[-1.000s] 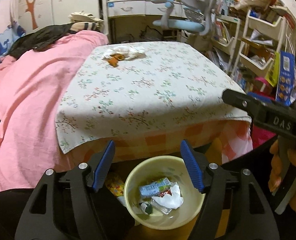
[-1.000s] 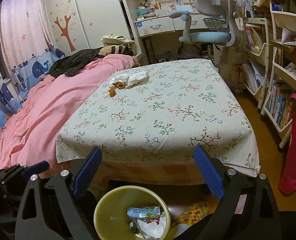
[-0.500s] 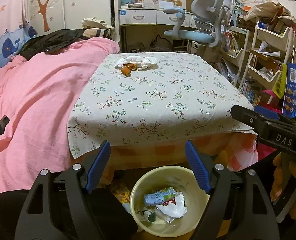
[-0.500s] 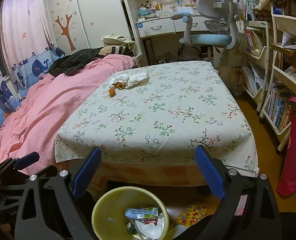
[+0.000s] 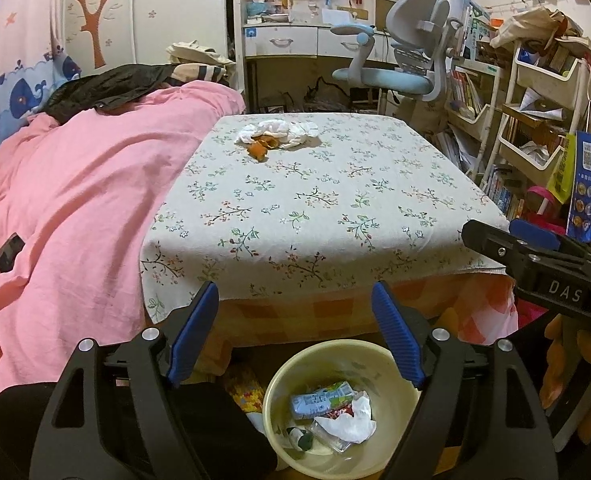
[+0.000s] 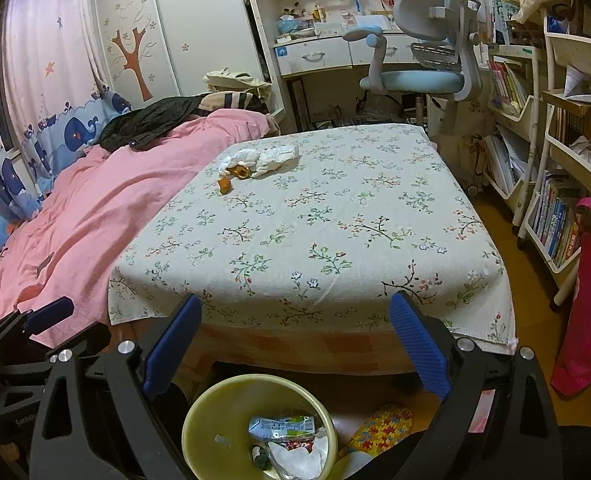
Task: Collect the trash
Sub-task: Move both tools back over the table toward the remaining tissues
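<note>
A crumpled white tissue (image 5: 279,133) (image 6: 264,158) with orange peel pieces (image 5: 258,149) (image 6: 231,176) lies at the far left of the floral tablecloth (image 5: 327,204) (image 6: 315,216). A yellow bin (image 5: 295,364) (image 6: 215,408) on the floor at the table's near edge holds a carton, wrappers and tissue. My left gripper (image 5: 295,336) is open and empty above the bin. My right gripper (image 6: 295,348) is open and empty above the bin too; it also shows at the right of the left wrist view (image 5: 535,256).
A pink blanket (image 5: 75,200) covers the bed left of the table. A desk and blue-grey chair (image 5: 407,64) stand behind. White shelf carts (image 6: 567,128) with books and a red bag (image 6: 587,312) line the right side.
Both grippers have risen and tilted up slightly, so the table top shows more fully. Both stay open and empty. Nothing on the table moved.
</note>
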Available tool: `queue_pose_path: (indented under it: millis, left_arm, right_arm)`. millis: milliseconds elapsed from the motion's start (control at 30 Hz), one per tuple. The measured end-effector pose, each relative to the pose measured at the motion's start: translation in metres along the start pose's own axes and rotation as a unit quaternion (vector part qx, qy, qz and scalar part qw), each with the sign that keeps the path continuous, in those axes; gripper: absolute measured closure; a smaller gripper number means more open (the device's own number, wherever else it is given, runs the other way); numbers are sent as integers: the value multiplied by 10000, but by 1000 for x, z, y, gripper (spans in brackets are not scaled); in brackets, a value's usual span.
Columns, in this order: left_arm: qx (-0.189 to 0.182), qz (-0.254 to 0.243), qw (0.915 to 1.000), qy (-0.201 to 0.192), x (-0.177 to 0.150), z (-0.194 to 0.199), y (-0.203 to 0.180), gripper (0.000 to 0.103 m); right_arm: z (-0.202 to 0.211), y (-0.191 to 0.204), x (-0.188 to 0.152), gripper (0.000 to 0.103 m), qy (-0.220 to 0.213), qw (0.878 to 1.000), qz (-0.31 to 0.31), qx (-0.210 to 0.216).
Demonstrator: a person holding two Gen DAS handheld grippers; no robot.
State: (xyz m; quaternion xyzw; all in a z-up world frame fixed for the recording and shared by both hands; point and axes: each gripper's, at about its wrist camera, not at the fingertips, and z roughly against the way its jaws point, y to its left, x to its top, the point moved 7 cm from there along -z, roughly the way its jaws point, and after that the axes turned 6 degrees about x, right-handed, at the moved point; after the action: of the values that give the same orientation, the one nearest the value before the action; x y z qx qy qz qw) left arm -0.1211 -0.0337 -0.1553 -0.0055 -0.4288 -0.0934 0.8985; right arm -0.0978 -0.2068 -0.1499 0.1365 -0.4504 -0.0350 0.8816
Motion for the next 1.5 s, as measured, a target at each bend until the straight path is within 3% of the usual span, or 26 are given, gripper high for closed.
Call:
queue_pose_path:
  millis: [233,600,900,1200,1500]
  left_arm:
    - [-25,69,10000,-39,4,-1,2,27]
    - [36,657,9978,-49,34,-17,29,23]
    - [201,867,9960,-64,84,-52,52,23]
    - [257,1385,9894,366,128,-134,72,23]
    - [109,1539,9852,749,163,-223,66,23]
  right_arm:
    - [-2,3,3,12,-16,10000,46,22]
    - [-12,14,7,11,9,9998,132,133]
    - [-30,20,19,11,204,9993,190,239]
    - [-73,17,75,11,228,9981,518,228]
    - [-148,7,121,12,364,9980,274,448]
